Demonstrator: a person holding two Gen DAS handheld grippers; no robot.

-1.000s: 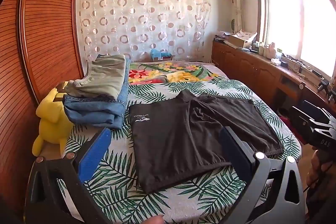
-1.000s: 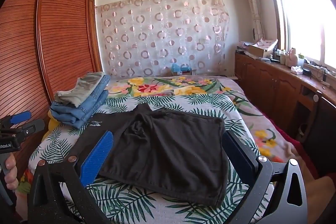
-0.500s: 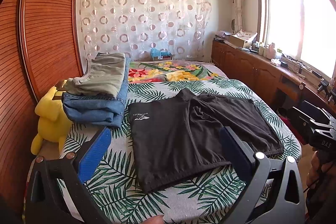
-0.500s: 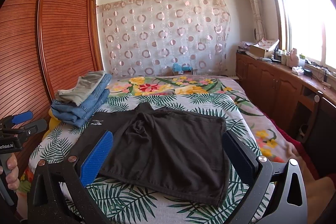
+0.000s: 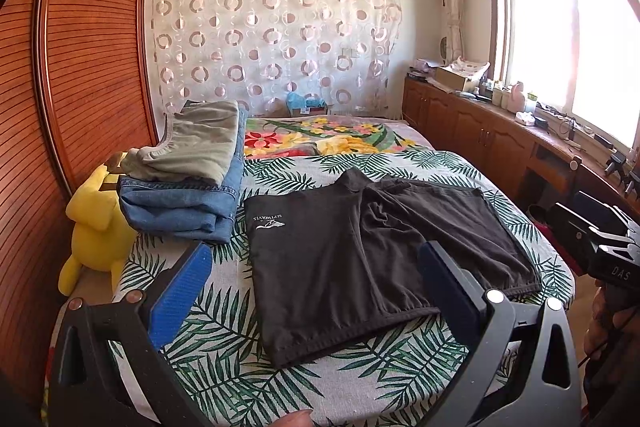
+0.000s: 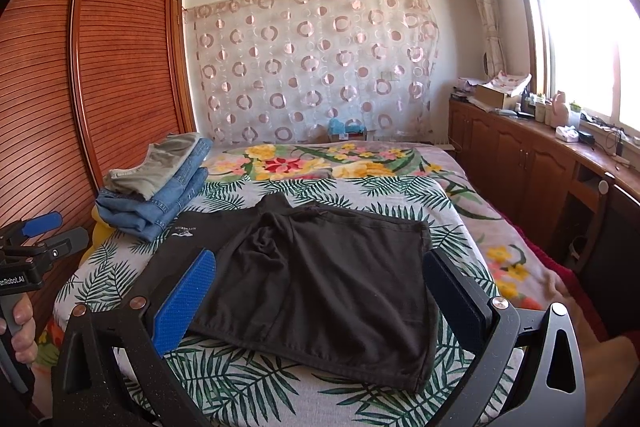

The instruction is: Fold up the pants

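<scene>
The left hand-held gripper [image 5: 316,291] hovers above the near edge of the bed [image 5: 224,359], level and pointing across it, its blue-padded fingers [image 5: 180,295] spread wide with nothing between them. The right hand-held gripper [image 6: 320,291] is held the same way further right, jaws likewise released and empty; a hand [image 6: 18,331] at the left edge of its view grips the other tool's handle.

The black shorts [image 5: 360,267] lie flat on the palm-leaf bedspread near the bed's near end, partly folded: one half is laid over the other, so a white logo [image 5: 270,221] shows on the left part and the right part is rumpled near the crotch. Neither gripper touches them.

Just left of the shorts sits a stack of folded jeans [image 5: 188,211] topped by a folded olive garment [image 5: 196,143]. A yellow plush toy [image 5: 96,227] is wedged between bed and wooden wardrobe [image 5: 80,67]. At the far end hangs a circle-patterned curtain [image 5: 272,39]; a wooden bench [image 5: 512,135] with clutter runs under the window on the right.
</scene>
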